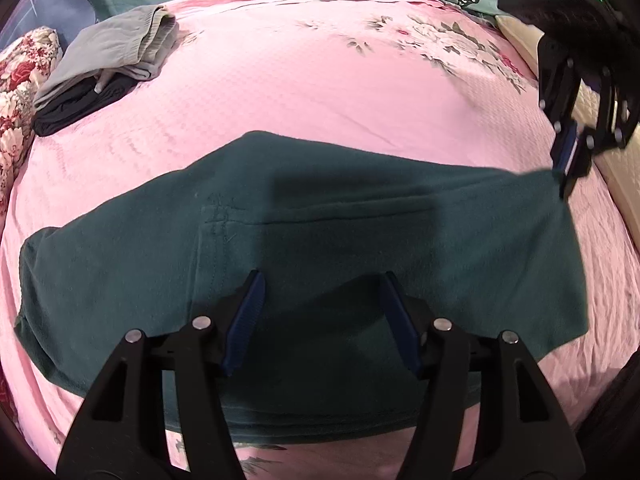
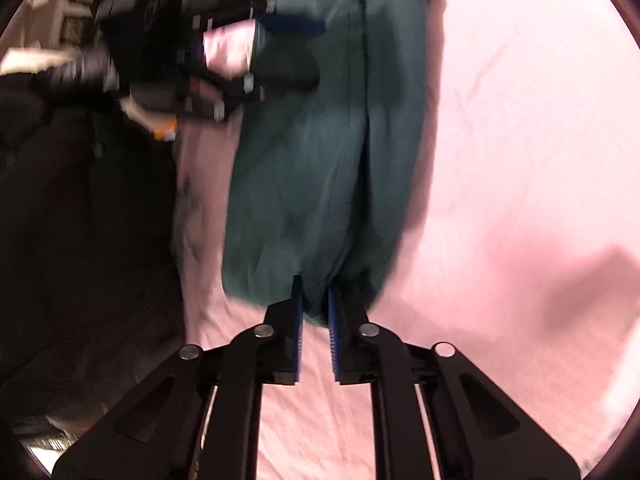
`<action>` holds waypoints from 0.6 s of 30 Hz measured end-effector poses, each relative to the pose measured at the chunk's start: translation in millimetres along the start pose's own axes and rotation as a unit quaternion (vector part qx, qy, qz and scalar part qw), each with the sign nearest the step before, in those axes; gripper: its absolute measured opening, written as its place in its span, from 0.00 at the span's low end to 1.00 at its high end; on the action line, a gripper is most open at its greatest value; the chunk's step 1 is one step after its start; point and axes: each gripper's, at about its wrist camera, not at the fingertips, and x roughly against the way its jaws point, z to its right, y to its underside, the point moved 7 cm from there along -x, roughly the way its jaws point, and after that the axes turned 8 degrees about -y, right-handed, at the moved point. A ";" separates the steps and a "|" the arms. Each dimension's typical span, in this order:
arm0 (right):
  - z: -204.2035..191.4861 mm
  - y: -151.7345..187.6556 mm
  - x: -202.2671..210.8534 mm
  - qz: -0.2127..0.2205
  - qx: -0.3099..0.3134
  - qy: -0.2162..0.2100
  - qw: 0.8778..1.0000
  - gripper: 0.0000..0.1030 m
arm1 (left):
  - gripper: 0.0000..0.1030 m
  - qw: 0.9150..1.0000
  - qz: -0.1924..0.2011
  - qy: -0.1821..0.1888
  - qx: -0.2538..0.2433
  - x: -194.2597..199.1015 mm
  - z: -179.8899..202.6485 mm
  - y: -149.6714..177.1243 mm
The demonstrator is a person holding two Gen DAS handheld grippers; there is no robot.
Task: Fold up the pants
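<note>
pants: dark teal pants [image 1: 320,240] lie flat across the pink bedsheet [image 1: 320,92], already folded into a broad band; one end is pinched by the right claw, the middle sits under the left claw.
right claw: right claw [image 2: 316,304] is drawn narrow on the bunched end of the pants, its blue pads [image 2: 334,320] pressing the cloth; the same claw shows at the corner in the left wrist view [image 1: 568,160].
left claw: left claw [image 1: 324,320] hangs half wide over the middle of the pants, nothing between its pads, not gripping.
risk, grip: the right claw seems to hold only a small bunch near the hem; a quick lift could let a layer slip out and undo the fold.
risk, one-sided pull: with the left claw empty, pulling from one end would likely drag the whole band askew and wrinkle the sheet.
risk, blur: the right wrist view is smeared, so how many layers are caught cannot be told.
edges: the bed's edge runs near the right claw; the near hem lies close to the front edge.
open room: bare sheet beyond the pants; folded grey and black clothes [image 1: 104,72] sit well apart, far left.
</note>
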 end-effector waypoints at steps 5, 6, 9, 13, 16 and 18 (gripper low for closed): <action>20.6 8.6 6.8 0.026 -0.059 0.045 0.997 0.09 | 0.61 1.000 0.002 0.004 -0.009 -0.6 1.0 0.5; 25.0 14.5 4.3 0.019 -0.072 0.061 0.995 0.14 | 0.61 1.000 0.003 0.006 -0.010 0.0 1.1 0.6; 24.3 27.3 18.7 0.048 -0.092 0.096 0.990 0.19 | 0.61 1.000 0.003 0.009 -0.012 1.1 1.3 0.5; -2.1 6.6 52.5 0.192 -0.090 0.077 0.974 0.20 | 0.66 1.000 0.004 0.014 -0.018 1.3 3.7 0.2; -4.1 -16.3 42.7 0.211 -0.082 0.053 0.973 0.35 | 0.67 0.999 0.011 0.013 -0.033 1.4 6.4 1.4; 9.8 -27.0 29.3 0.186 -0.087 0.043 0.978 0.35 | 0.68 0.999 0.014 0.017 -0.030 1.7 5.2 1.6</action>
